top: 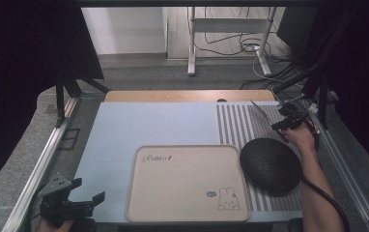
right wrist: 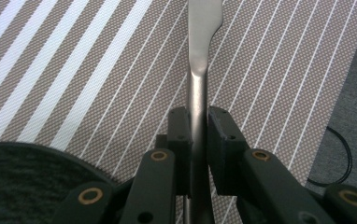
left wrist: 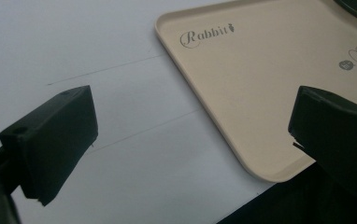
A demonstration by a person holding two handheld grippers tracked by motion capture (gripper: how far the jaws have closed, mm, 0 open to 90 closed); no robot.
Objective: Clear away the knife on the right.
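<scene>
My right gripper (top: pixel 280 125) is at the right of the table, over a striped placemat (top: pixel 233 126), shut on the handle of a metal knife (top: pixel 261 111). In the right gripper view both pads (right wrist: pixel 218 130) press the knife (right wrist: pixel 203 28) from either side of the gripper (right wrist: pixel 197 128), and the blade runs away over the placemat (right wrist: pixel 97 70). A dark round plate (top: pixel 271 165) lies just nearer than that hand, and its rim (right wrist: pixel 22 182) shows beside the jaws. My left gripper (top: pixel 90 200) rests at the front left corner, open and empty, beside a beige rabbit tray (top: pixel 187 183).
The left gripper (left wrist: pixel 190 140) looks over the pale blue table top (left wrist: pixel 97 46) and the tray's corner (left wrist: pixel 260 93). Metal frame rails (top: pixel 42 159) run along both sides of the table. A desk leg (top: pixel 191 43) and loose cables (top: pixel 250 46) are on the floor behind.
</scene>
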